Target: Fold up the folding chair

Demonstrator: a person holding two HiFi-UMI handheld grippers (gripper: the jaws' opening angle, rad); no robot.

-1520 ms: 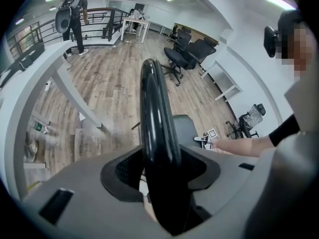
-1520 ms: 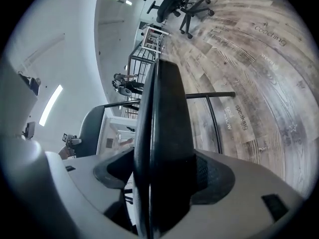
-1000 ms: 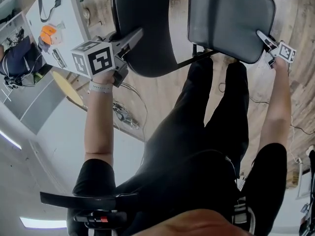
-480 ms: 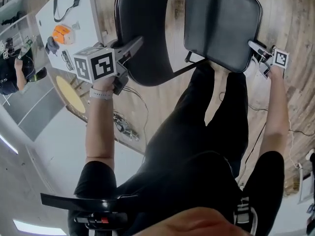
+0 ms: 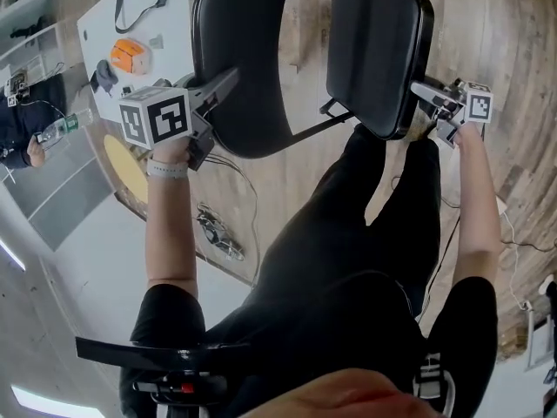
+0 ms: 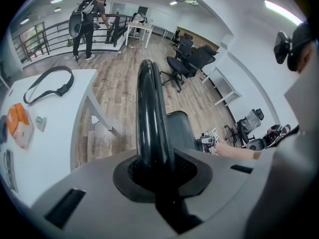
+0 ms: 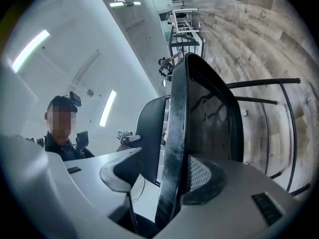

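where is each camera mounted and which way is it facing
Head view: on the person's head, facing steeply down; shows both arms, legs, left gripper on the backrest, right gripper at the seat.
Left gripper view: on the left gripper, facing along jaws shut on the backrest; right gripper shows beyond.
Right gripper view: on the right gripper, facing along closing jaws, seat edge between them; person shows left.
Shared: both gripper views show backrest and seat.

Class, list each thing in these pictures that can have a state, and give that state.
seat, tipped up, not yet flat against the backrest.
backrest, upright, clamped at its rim.
left tongs, shut on the backrest.
right tongs, closing round the seat edge, not yet clamped.
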